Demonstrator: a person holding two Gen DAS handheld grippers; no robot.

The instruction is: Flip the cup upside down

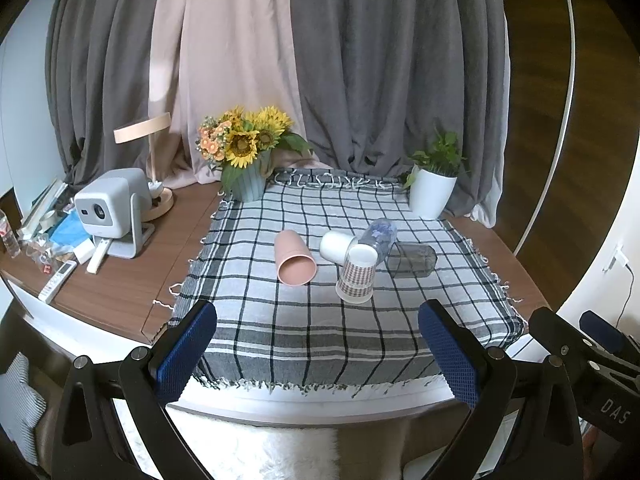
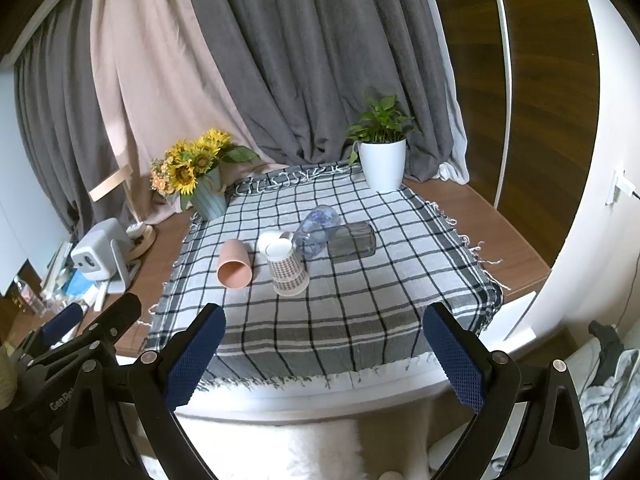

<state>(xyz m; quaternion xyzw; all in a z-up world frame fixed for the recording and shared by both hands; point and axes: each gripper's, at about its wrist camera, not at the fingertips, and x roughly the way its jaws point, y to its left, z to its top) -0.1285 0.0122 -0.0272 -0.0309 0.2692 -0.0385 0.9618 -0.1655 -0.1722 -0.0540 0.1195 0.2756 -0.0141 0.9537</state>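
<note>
Both grippers hang back off the near edge of the table, jaws spread wide and holding nothing. The left gripper (image 1: 318, 356) shows its blue textured pads (image 1: 186, 350) far apart, framing the near hem of the checked cloth (image 1: 280, 320); the right gripper (image 2: 324, 356) stands the same way, pads (image 2: 456, 360) clear of everything. Each tool peeks into the other's view: the right one at the left camera's lower right corner carries white letters reading "DAS", and the left one at the right camera's lower left shows "GenRo", the rest cut off.

Between the pads and the cups lies a broad open stretch of cloth, nothing on it. The fringed hem hangs over the table's white front edge; brown tabletop (image 1: 132, 280) shows bare to the left and right of the cloth.

The cups cluster mid-cloth. A pink cup (image 1: 294, 258) lies on its side, mouth toward the grippers, a little apart from the rest. A houndstooth cup (image 1: 356, 276) stands mouth down. Just behind it a white cup (image 1: 336, 246) lies tipped over, a clear blue-tinted cup (image 1: 378, 240) on its side beside that, and a smoky grey cup (image 1: 412, 260) on its side farthest right.

At the back stand sunflowers (image 1: 248, 140) in a ribbed pot and a potted plant (image 1: 434, 188); a small projector (image 1: 110, 208), lamp (image 1: 148, 128) and remotes (image 1: 58, 282) crowd the left
</note>
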